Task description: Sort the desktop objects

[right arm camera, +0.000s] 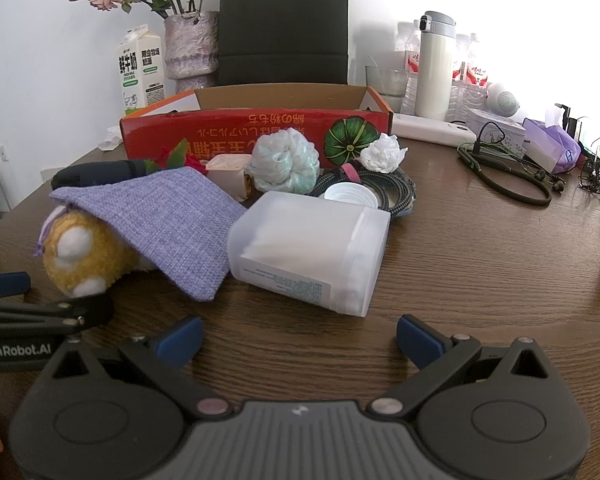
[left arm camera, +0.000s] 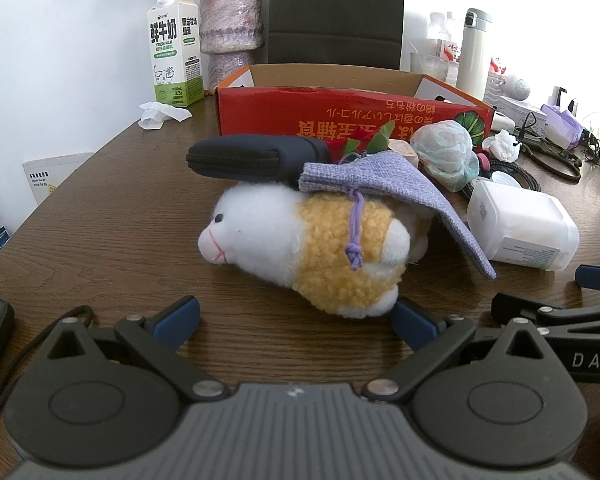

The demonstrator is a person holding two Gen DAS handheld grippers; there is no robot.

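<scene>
Left hand-held gripper (left arm camera: 296, 320), jaws wide, faces the plush toy (left arm camera: 312, 248); best lift the purple pouch (left arm camera: 384, 192) first; right hand-held gripper (right arm camera: 300, 336) gapes empty.

Both wrist views sit low over the tabletop (left arm camera: 120, 208), facing the red box (left arm camera: 352, 114); the left is close to the plush rabbit (left arm camera: 304, 248), and both share the purple pouch (right arm camera: 172, 224).

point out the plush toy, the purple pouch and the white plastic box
plush toy (left arm camera: 300, 248), left wrist view, on its yellow woolly body
purple pouch (right arm camera: 172, 220), right wrist view, on the middle of the fabric
white plastic box (right arm camera: 312, 248), right wrist view, on its frosted upper side
</scene>
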